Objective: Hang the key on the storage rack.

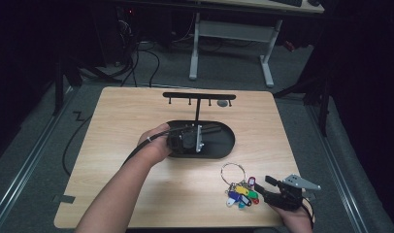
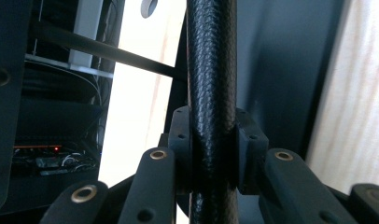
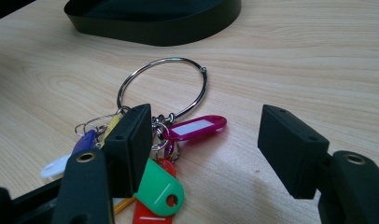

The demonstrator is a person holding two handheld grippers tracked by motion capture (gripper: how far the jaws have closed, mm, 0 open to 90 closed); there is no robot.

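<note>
The left gripper (image 1: 192, 138) had its fingers (image 2: 180, 149) clamped on the stand's black post (image 2: 211, 93); holding it steady would help. The right gripper (image 1: 270, 189) sat with fingers apart and empty, the key ring (image 1: 233, 172) lying on the table (image 1: 137, 107) at its ten o'clock.

Your left gripper (image 1: 185, 139) rests over the black stand's base (image 1: 224, 141), its jaws toward the upright post (image 1: 198, 109). Your right gripper (image 1: 270, 189) sits on the surface (image 1: 137, 111), the key ring (image 1: 238, 184) just ahead of its jaws.
</note>
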